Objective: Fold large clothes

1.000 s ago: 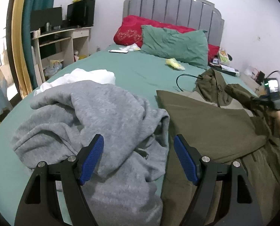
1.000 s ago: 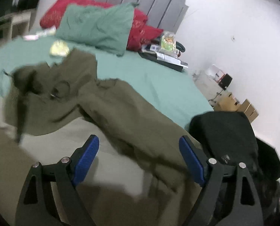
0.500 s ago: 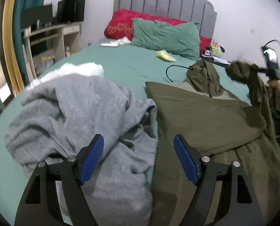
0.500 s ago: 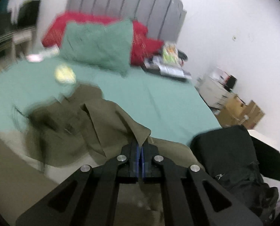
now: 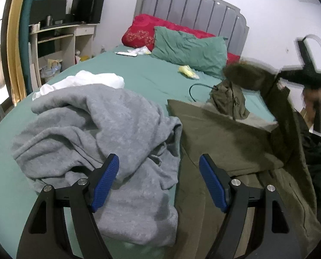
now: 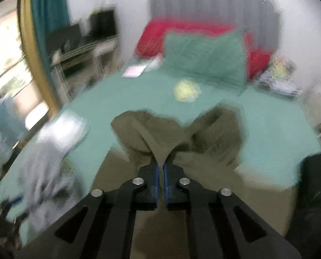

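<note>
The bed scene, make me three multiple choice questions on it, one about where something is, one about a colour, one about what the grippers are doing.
1. Where does the grey sweatshirt lie?
A. left of the olive jacket
B. on the pillows
C. on the desk

2. What colour is the pillow leaning in front of the red pillow?
A. white
B. green
C. black

3. What is the state of the right gripper?
A. open above the sheet
B. shut on nothing
C. shut on olive jacket fabric

Answers
1: A, in the left wrist view the grey heap sits left of the olive one on the bed sheet.
2: B, the green pillow overlaps the red one.
3: C, olive cloth rises from between its closed pads, while the left gripper stands open.
</note>
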The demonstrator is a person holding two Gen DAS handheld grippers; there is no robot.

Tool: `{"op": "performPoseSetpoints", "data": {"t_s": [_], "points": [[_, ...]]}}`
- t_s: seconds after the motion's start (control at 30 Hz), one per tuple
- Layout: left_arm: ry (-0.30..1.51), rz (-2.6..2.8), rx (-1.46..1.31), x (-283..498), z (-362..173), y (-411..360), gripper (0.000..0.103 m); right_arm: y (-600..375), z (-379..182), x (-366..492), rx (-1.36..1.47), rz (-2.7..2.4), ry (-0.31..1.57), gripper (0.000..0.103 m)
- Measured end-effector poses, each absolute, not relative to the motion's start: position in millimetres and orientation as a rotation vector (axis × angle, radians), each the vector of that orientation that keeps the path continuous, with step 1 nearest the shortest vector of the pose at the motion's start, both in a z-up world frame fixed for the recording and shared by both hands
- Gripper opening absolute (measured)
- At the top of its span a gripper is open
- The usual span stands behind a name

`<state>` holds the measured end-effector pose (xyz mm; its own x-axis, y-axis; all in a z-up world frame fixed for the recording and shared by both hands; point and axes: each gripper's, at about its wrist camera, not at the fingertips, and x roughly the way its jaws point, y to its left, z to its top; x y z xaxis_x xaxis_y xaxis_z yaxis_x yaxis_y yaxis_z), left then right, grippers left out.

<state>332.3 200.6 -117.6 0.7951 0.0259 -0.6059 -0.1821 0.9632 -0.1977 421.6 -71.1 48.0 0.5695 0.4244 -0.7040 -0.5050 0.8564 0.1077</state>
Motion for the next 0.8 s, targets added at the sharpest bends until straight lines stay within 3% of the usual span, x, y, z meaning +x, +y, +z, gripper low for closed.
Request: {"op": "performPoseSetpoints", "data": {"t_s": [0.1,0.13,0.3,0.5,0.77,0.8], "points": [[0.634,0.114,-0.239,330.7,-114.5,201.7,0.08,-19.7,-13.0,397.7,-0.235,0.652,0.954,0.032],[0.633,0.113,-0.232,329.8,-114.2,201.7,0.08,-5.3,-30.5,383.8,-0.27,0.684,0.981,0.034],[0.639,0.104,-0.199,324.1,-116.5,197.8,0.08,-14.0,-44.5,372.9,-0.263,0.66,0.973,0.034],[0.672,0.046,-0.236,326.4,-124.9,187.5,0.08,-64.2,-62.3,432.8,-0.189,0.399,0.95,0.035],[0.712,0.029,-0.191,340.3,-136.5,170.1,0.08,-11.0,-122.4,482.3,0.073,0.501,1.017,0.035],[0.714,0.037,-0.184,340.9,-137.3,170.2,0.08,0.0,-123.0,477.1,0.064,0.538,1.004,0.03]]}}
